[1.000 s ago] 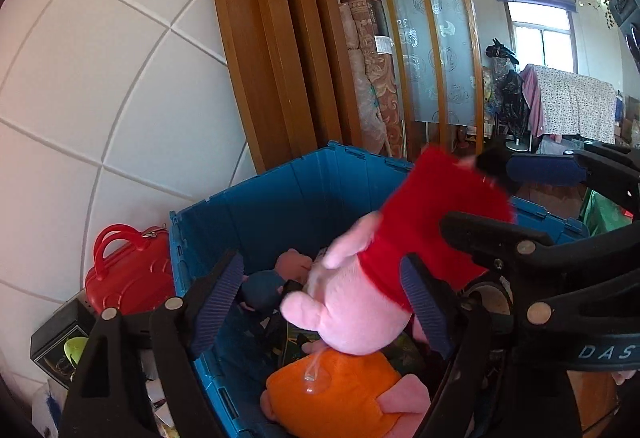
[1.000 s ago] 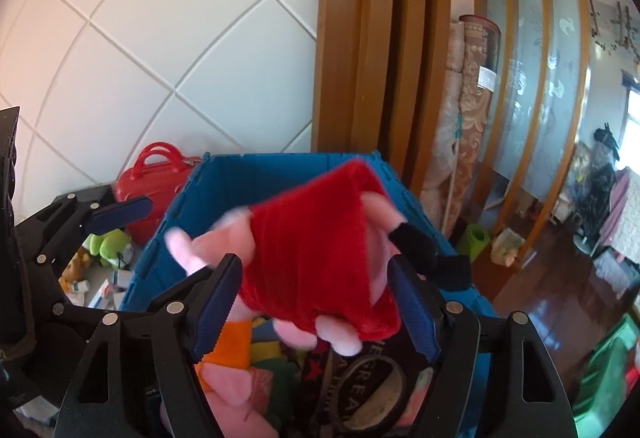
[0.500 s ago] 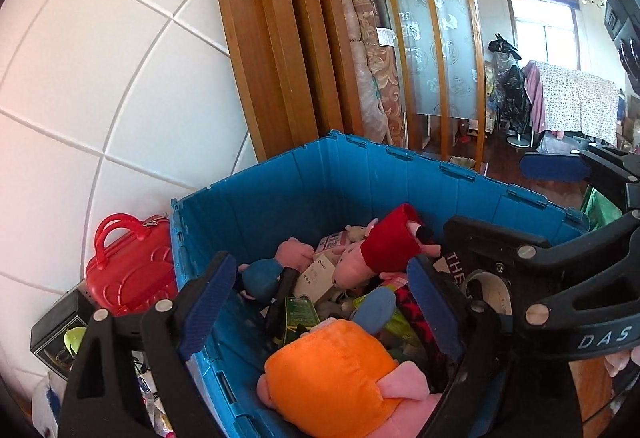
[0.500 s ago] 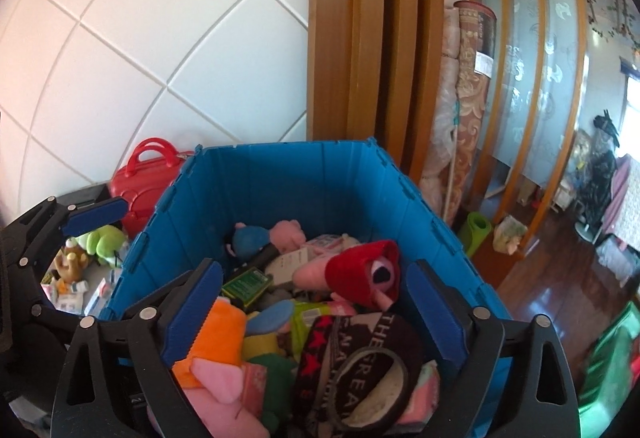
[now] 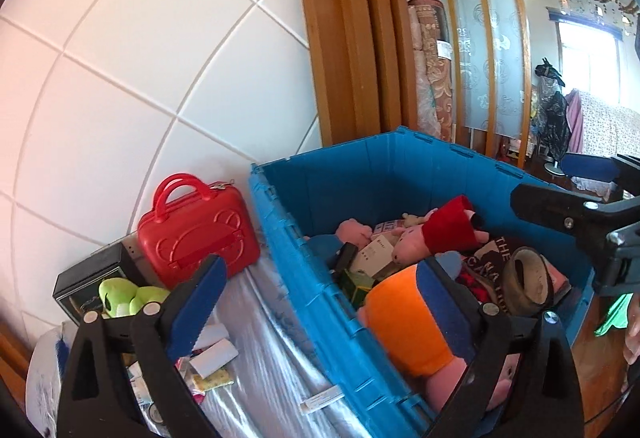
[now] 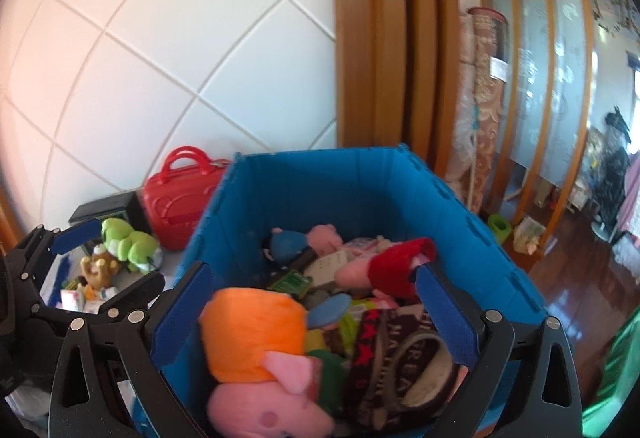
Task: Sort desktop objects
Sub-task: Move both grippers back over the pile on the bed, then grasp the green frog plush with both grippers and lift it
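A blue plastic crate (image 5: 304, 278) (image 6: 248, 213) holds several soft toys. A pink pig plush in a red dress (image 5: 436, 232) (image 6: 384, 266) lies inside it near the far wall. A pig plush in orange (image 5: 404, 314) (image 6: 256, 322) lies at the near side. My left gripper (image 5: 316, 302) is open and empty, over the crate's left wall. My right gripper (image 6: 312, 314) is open and empty, above the crate's near end. The right gripper also shows in the left wrist view (image 5: 576, 193), at the right.
A red toy suitcase (image 5: 196, 230) (image 6: 176, 197) stands left of the crate by the white tiled wall. A green frog plush (image 5: 128, 298) (image 6: 124, 242), a black box (image 5: 88, 278) and small packets lie on the silver-covered desk (image 5: 260, 358). Wooden posts rise behind the crate.
A second ago my right gripper held the red-dressed pig above the crate. It opened and the pig dropped in. Both grippers have since shifted left and back.
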### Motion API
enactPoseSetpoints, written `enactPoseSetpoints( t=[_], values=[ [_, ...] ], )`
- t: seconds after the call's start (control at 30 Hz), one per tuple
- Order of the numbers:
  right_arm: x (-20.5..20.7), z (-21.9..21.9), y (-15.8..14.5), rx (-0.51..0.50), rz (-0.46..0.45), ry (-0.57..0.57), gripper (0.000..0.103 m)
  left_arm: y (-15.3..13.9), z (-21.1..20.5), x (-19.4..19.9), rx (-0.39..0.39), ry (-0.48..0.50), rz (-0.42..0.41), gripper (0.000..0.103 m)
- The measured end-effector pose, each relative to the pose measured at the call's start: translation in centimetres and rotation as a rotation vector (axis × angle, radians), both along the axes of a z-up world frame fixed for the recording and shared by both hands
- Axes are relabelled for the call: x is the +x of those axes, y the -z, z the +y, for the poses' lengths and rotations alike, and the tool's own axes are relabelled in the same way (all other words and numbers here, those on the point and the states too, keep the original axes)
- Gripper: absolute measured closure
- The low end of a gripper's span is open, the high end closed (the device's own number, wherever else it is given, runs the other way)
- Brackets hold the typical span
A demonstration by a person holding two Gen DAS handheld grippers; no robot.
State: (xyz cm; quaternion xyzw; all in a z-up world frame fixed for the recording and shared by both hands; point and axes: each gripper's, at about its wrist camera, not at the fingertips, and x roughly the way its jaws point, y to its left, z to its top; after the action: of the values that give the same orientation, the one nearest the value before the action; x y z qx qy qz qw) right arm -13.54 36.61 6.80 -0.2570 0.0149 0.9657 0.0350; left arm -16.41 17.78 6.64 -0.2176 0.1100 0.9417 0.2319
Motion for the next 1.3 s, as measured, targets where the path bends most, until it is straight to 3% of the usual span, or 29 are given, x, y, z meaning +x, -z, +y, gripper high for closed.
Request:
enactPoseSetpoints(
  t=[0.4, 0.7, 0.83, 1.0, 1.3],
  values=[
    [-4.6, -17.2, 1.5, 0.007, -0.030, -0.304, 0.000, 3.8, -17.8, -3.1, 0.012, -0.317, -0.073, 0.006],
    [-10.6, -28.8, 6.7, 0.030, -0.135, -0.431, 0.000, 8.3, -28.7, -7.1, 0.038, -0.479, -0.165, 0.006],
    [-14.7, -31.8, 9.8, 0.022, -0.195, -0.450, 0.000, 10.7, -31.6, -10.2, 0.045, -0.501, -0.202, 0.006],
    [-20.9, -34.4, 13.4, 0.001, -0.265, -0.438, 0.000, 14.6, -33.8, -17.0, 0.055, -0.501, -0.253, 0.006],
    [-33.6, -37.5, 21.8, 0.007, -0.380, -0.382, 0.000, 22.4, -33.0, -30.0, -0.010, -0.429, -0.300, 0.006]
  ],
)
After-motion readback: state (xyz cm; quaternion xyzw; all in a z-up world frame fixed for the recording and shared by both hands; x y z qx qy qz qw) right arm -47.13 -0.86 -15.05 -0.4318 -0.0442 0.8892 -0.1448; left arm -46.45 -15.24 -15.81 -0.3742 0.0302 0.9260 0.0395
